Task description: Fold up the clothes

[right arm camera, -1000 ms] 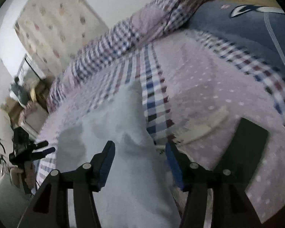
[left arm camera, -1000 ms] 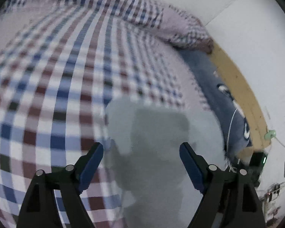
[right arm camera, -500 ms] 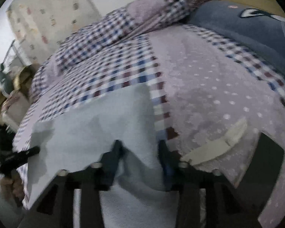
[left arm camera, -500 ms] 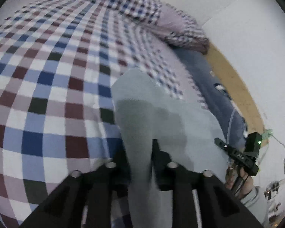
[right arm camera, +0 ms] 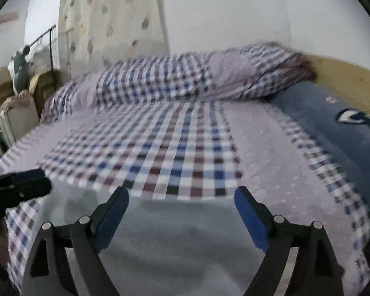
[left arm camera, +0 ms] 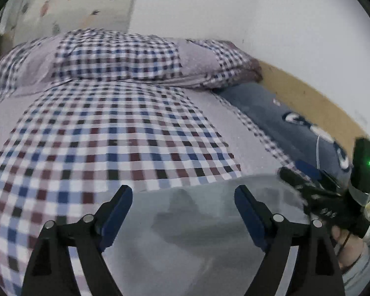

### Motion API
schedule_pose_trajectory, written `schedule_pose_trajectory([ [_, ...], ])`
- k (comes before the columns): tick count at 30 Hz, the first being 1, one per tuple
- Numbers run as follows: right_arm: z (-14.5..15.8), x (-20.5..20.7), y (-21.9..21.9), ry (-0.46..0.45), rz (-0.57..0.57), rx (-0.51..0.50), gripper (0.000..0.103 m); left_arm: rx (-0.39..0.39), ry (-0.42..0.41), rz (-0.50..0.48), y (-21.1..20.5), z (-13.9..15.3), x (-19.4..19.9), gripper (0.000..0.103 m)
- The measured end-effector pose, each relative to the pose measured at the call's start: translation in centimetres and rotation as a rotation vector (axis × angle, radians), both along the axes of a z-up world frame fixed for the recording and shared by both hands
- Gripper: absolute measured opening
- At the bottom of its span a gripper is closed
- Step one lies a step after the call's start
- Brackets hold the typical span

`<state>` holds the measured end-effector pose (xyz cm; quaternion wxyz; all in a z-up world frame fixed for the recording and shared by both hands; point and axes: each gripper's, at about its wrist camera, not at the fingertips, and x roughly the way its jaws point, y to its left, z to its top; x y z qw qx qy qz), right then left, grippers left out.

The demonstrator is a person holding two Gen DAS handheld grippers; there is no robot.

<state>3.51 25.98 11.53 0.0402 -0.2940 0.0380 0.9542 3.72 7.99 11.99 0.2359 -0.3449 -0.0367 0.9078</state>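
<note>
On the quilt lies my cloth — left gripper and right gripper above it, jaws just sprung wide, holding nothing.

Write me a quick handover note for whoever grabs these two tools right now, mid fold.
Left tool: open, jaws have just been opening, nothing pinched; the grey garment lies below them.
Right tool: open, jaws have just been opening, nothing held.
Garment: lying flat on the checked bedspread, near the bed's front edge, far edge straight.
Done: the cloth is laid down and let go.
Left: how many folds it already has I cannot tell; check, then regrip to fold again or smooth it.
</note>
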Motion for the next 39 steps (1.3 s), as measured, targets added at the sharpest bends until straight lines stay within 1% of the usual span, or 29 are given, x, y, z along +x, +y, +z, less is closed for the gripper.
schedule_pose_trajectory([
  [1,-1.1,-0.8,0.2,-0.021,0.02,-0.006,0.09,-0.049,0.007,0.004,1.0,-0.9,-0.6,0.088],
  [3,-3.5,-2.4,0.9,-0.09,0.031,-0.014,0.09,-0.157,0.009,0.015,2.4,-3.2,-1.9,0.088],
  [5,-5.8,-3.6,1.6,-0.154,0.023,-0.03,0.09,-0.218,-0.017,0.012,3.3,-5.8,-3.0,0.088],
  [6,-6.9,-4.4,2.0,-0.191,0.02,-0.048,0.09,-0.231,-0.04,0.003,3.6,-7.3,-3.5,0.088],
  [7,-7.6,-4.9,2.2,-0.215,0.018,-0.053,0.09,-0.221,-0.063,-0.003,3.5,-8.5,-4.0,0.089],
  [9,-8.2,-5.3,2.0,-0.232,0.011,-0.031,0.09,-0.195,-0.07,0.0,3.1,-9.3,-4.2,0.09],
  [11,-8.7,-5.6,1.6,-0.253,0.004,-0.003,0.09,-0.216,-0.059,0.007,3.3,-9.8,-4.0,0.091],
  [13,-9.0,-5.9,1.7,-0.267,0.003,0.001,0.09,-0.243,-0.044,0.014,3.3,-10.4,-3.4,0.092],
  [18,-9.0,-6.0,1.8,-0.278,-0.003,0.023,0.09,-0.241,-0.045,0.017,3.2,-10.8,-3.5,0.093],
  [20,-8.3,-5.6,1.2,-0.26,-0.01,0.056,0.09,-0.244,-0.037,0.015,3.3,-10.8,-3.4,0.094],
  [22,-7.4,-4.5,0.5,-0.215,-0.023,0.086,0.09,-0.224,-0.029,0.011,3.1,-10.3,-3.3,0.094],
  [25,-6.2,-2.1,0.1,-0.152,-0.055,0.077,0.091,-0.197,-0.017,0.013,2.7,-9.3,-2.5,0.094],
  [29,-5.1,1.1,-0.5,-0.088,-0.086,0.054,0.091,-0.184,0.005,0.006,2.7,-7.6,0.4,0.094],
  [31,-4.9,2.9,-0.9,-0.061,-0.091,0.041,0.091,-0.146,0.007,-0.021,2.6,-6.8,2.5,0.094],
  [32,-4.8,3.7,-1.2,-0.05,-0.093,0.037,0.091,-0.115,0.004,-0.033,2.3,-6.4,3.6,0.094],
  [33,-4.9,4.3,-1.4,-0.047,-0.093,0.035,0.091,-0.082,-0.005,-0.045,2.1,-6.0,4.9,0.094],
  [35,-5.5,5.0,-1.9,-0.065,-0.097,0.044,0.091,-0.047,-0.015,-0.065,1.9,-5.8,7.0,0.094],
  [36,-5.8,5.2,-2.1,-0.076,-0.098,0.05,0.091,-0.044,-0.011,-0.077,1.8,-5.9,8.2,0.094],
  [39,-6.4,5.7,-2.4,-0.071,-0.104,0.071,0.091,-0.091,0.028,-0.09,2.2,-7.1,11.6,0.094],
])
